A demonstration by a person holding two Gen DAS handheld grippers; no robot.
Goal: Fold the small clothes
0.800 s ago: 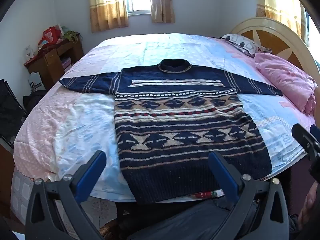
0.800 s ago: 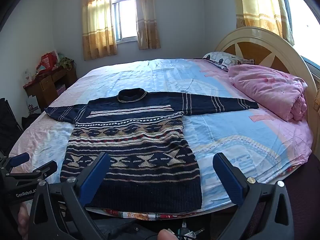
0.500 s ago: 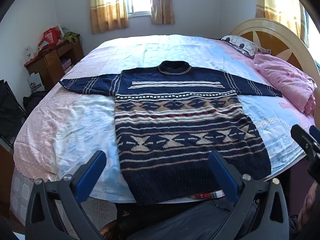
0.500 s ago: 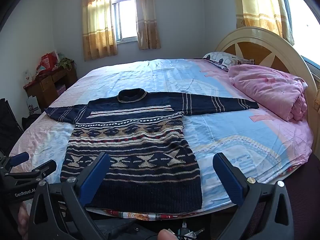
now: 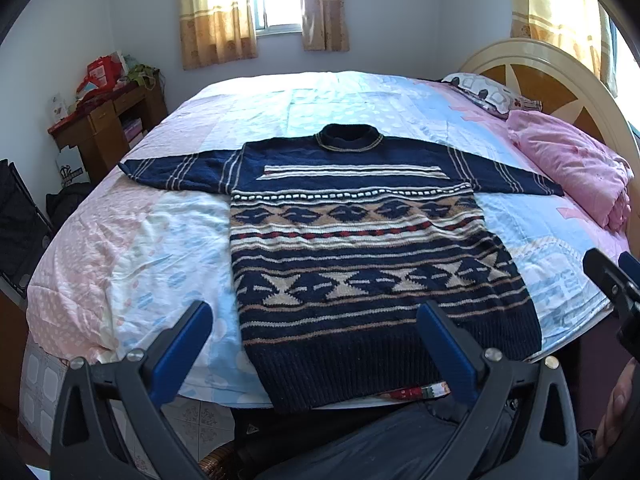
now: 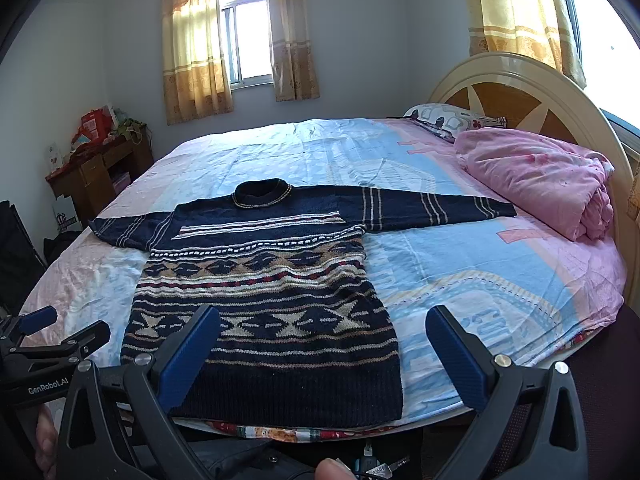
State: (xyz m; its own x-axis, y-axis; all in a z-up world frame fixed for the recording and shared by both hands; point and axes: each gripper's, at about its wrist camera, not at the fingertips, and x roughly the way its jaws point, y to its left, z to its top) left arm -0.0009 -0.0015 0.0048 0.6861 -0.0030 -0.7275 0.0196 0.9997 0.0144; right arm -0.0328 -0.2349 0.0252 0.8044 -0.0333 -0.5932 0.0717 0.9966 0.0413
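Note:
A navy patterned knit sweater [image 5: 360, 256] lies flat on the bed, front up, both sleeves spread out sideways, hem at the near bed edge. It also shows in the right wrist view [image 6: 264, 300]. My left gripper [image 5: 316, 344] is open and empty, held above the hem, clear of the cloth. My right gripper [image 6: 320, 348] is open and empty, near the hem's right corner. The left gripper shows at the left edge of the right wrist view [image 6: 56, 332].
The bed [image 5: 160, 240] has a pink and blue sheet. A folded pink quilt [image 6: 540, 176] and a pillow [image 6: 452, 120] lie by the headboard [image 6: 520, 96] at right. A wooden desk [image 5: 104, 128] with clutter stands at the left wall.
Both grippers stay open. The left wrist view has shifted very slightly; the sweater has not moved.

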